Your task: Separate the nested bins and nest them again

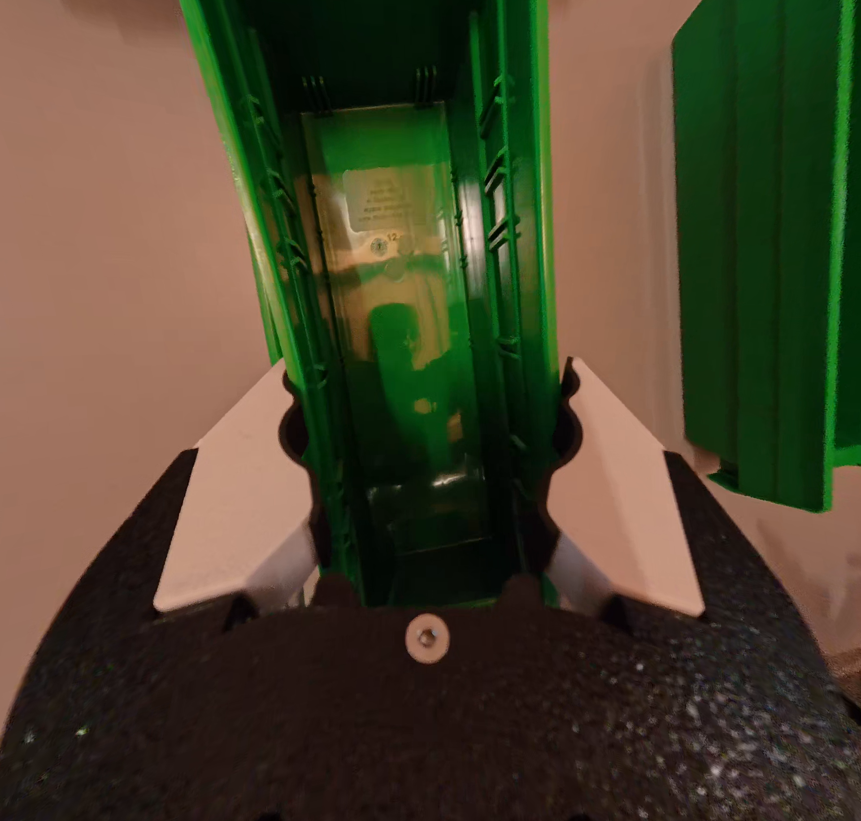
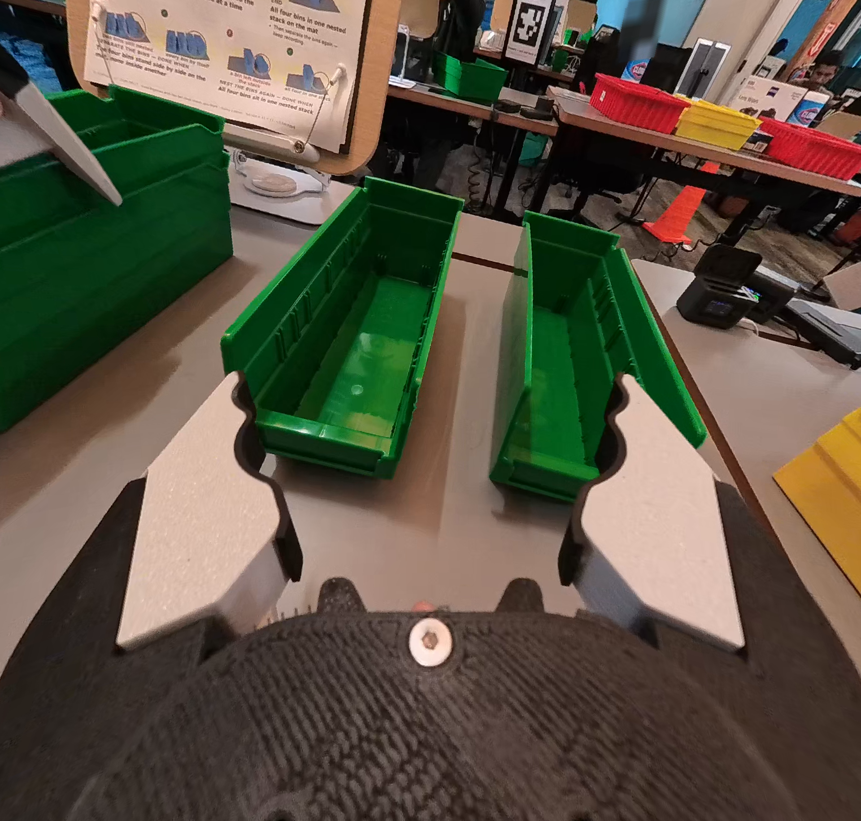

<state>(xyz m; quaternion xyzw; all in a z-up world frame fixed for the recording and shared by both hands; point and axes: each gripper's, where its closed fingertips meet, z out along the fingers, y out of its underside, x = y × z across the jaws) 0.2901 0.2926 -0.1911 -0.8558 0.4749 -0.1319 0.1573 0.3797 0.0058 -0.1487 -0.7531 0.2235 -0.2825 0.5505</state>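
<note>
The left gripper [image 1: 431, 463] is pinching a green bin [image 1: 372, 146] between its jaws, presumably for nesting, while the right gripper [image 2: 431, 486] is hovering, jaws spread, with two separated bins [image 2: 345, 333] at twelve o'clock on the worktop [image 2: 442, 542].

Grey table [image 2: 419, 542] bears two separate green bins [image 2: 345, 333] [image 2: 554, 360], side by side

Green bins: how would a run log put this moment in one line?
left gripper: shut on green bin | right gripper: open, over table | two separate bins
</note>
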